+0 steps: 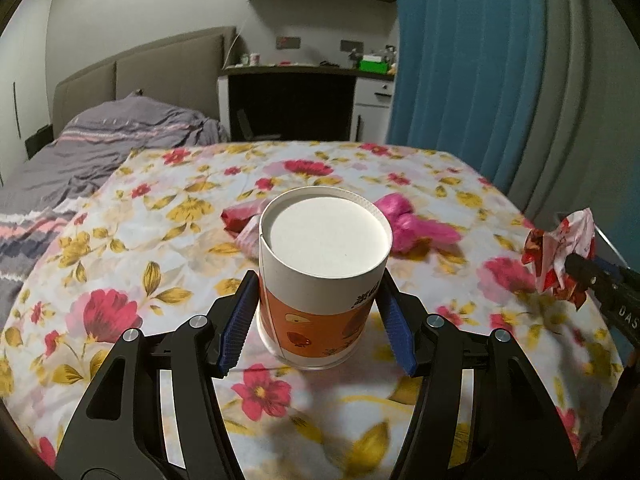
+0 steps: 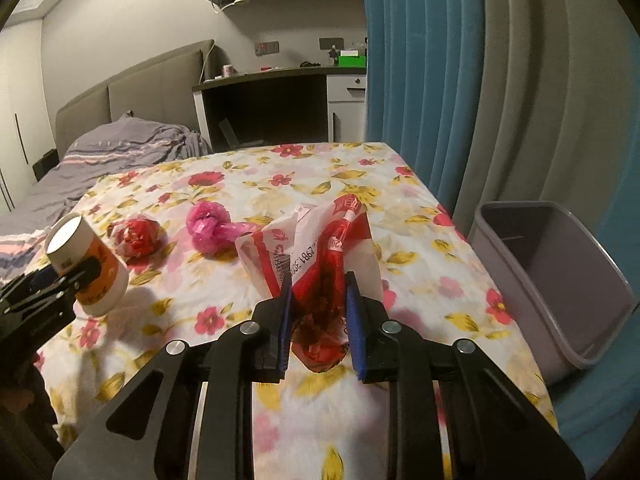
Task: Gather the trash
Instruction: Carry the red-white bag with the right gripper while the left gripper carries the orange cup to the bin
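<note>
My left gripper (image 1: 318, 288) is shut on a paper cup (image 1: 324, 272), white and orange, upside down, its rim at the flowered tablecloth (image 1: 120, 272). It also shows in the right wrist view (image 2: 86, 264). My right gripper (image 2: 318, 284) is shut on a crumpled red and white wrapper (image 2: 316, 248) and holds it above the cloth; the wrapper also shows in the left wrist view (image 1: 560, 256). A knotted pink plastic bag (image 2: 210, 230) and a red wrapped ball (image 2: 136, 236) lie on the cloth behind the cup.
A grey plastic bin (image 2: 560, 280) stands open beside the table's right edge. Blue and grey curtains (image 2: 460, 80) hang behind it. A bed with grey bedding (image 1: 100, 148) lies to the left, a desk (image 1: 292, 100) at the back.
</note>
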Demonstrator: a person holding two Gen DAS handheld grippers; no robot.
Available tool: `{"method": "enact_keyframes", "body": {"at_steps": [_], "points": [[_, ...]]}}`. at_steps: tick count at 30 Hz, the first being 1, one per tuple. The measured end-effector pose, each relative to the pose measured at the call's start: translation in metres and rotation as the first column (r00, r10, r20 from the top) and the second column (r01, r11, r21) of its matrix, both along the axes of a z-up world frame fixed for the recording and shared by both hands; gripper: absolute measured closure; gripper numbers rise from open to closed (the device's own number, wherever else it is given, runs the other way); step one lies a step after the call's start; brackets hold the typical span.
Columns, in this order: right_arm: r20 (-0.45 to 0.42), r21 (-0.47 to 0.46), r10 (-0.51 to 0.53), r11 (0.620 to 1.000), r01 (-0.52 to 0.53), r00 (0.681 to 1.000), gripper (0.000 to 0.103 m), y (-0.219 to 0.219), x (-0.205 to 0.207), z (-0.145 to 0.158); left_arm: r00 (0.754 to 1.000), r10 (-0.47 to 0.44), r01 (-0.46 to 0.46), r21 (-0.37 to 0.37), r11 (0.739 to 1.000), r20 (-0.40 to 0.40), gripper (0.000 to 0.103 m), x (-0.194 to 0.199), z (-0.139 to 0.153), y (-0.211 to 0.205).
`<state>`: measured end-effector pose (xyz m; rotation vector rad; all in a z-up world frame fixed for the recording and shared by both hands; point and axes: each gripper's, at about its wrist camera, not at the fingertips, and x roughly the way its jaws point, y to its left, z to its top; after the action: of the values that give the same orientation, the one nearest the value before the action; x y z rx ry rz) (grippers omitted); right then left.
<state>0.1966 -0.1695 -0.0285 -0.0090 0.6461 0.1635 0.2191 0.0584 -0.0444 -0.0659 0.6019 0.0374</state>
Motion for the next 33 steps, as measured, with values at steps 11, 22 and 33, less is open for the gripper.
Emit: {"method": "enact_keyframes", "body": {"at_steps": [11,22,33], "points": [[0.024,0.029,-0.008,1.000,0.007,1.000,0.078,-0.026,-0.040,0.017,0.996,-0.083,0.083,-0.006,0.996,0.030,0.045,-0.036,0.027,-0.033],[0.056,0.054,-0.031,0.998,0.028,0.998,0.078,-0.056,-0.065,0.028,0.983,-0.175,0.175,0.005,0.985,0.055,0.045,-0.055,0.047,-0.079],[0.069,0.043,-0.116,0.993,0.113,0.991,0.078,-0.107,-0.066,0.035,0.939,-0.338,0.339,-0.009,0.941,0.059,0.045,-0.046,0.061,-0.154]]}}
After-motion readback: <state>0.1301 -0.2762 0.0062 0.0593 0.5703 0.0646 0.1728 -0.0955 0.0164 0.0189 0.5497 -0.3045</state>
